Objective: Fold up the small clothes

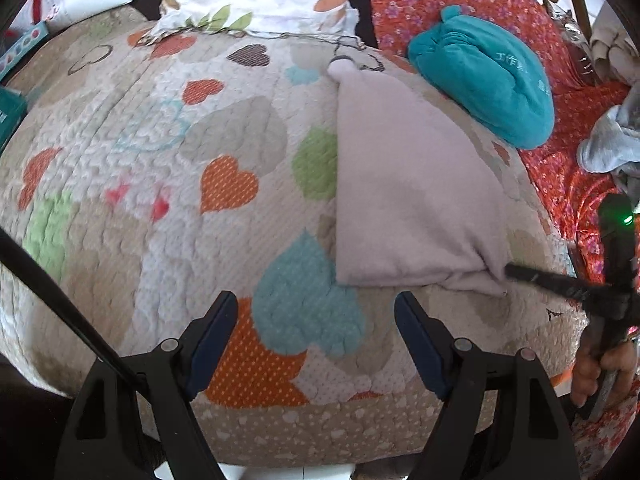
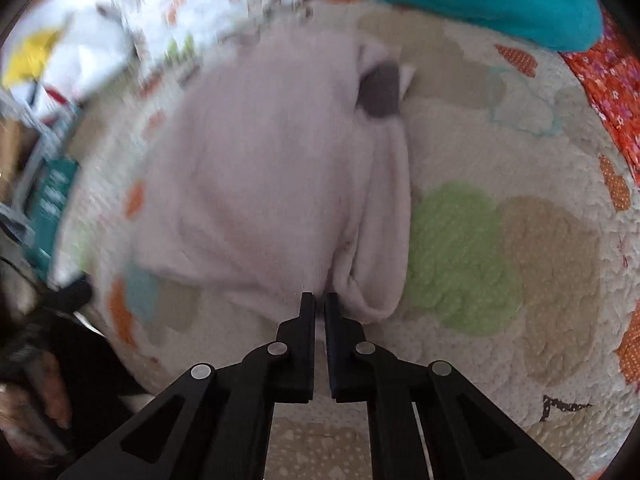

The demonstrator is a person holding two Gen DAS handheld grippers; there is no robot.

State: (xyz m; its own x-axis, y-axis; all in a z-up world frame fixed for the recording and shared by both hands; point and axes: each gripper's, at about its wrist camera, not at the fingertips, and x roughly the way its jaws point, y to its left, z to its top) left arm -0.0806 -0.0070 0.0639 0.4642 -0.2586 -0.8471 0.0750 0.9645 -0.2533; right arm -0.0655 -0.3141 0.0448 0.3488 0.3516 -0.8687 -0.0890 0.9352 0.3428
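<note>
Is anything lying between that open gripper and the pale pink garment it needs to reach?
Nothing visible does. Only bare heart-patterned quilt lies between the open left gripper and the pale pink garment. The right gripper is already shut on the garment's near corner.

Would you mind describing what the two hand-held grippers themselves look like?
The left hand-held gripper has black angular linkage arms with silver round rivets and dark blue pads on its fingers. The right hand-held gripper is black throughout, with the same silver rivets; the left view shows a green light on its body. No sleeves are visible.
</note>
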